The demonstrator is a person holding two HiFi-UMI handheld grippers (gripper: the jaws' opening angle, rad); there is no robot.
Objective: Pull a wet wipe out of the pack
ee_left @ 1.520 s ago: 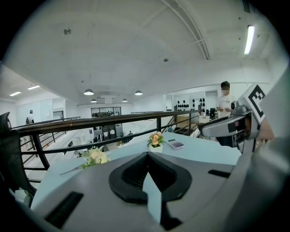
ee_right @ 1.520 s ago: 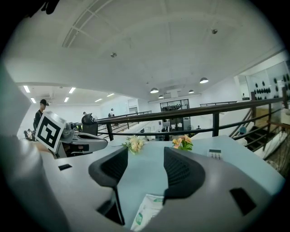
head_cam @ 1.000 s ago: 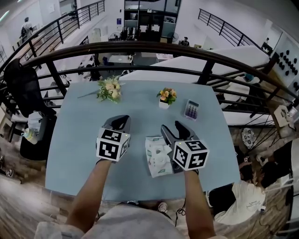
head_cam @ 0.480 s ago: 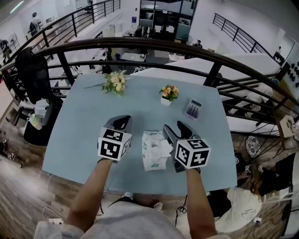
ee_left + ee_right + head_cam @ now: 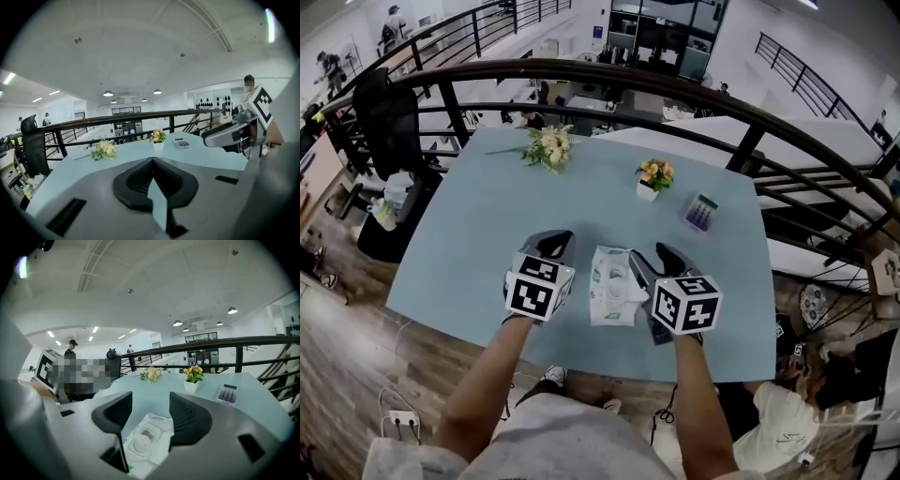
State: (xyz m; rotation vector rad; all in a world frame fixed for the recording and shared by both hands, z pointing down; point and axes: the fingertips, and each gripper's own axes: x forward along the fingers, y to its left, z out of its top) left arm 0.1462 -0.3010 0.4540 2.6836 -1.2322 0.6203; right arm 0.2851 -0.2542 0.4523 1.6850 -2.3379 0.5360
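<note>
The wet wipe pack (image 5: 612, 298) lies flat on the desk (image 5: 478, 225), close to the near edge and about midway along it, between my two grippers. In the right gripper view I can make out its oval opening with something white in it.

My right gripper (image 5: 652, 260) sits at the pack's right side. Its fingers are spread wide and pinch nothing, and the pack shows below the gap. My left gripper (image 5: 548, 246) is just left of the pack and apart from it, fingers pressed together on nothing.

Toward the far edge I see a loose bouquet (image 5: 548, 147) at the left, a small potted flower (image 5: 652, 178), and a calculator (image 5: 701, 212) nearer the right edge.

A black railing (image 5: 609, 75) curves round the desk's far side. A black chair (image 5: 384, 117) stands beyond the left edge, and wood floor (image 5: 356, 356) runs below.
</note>
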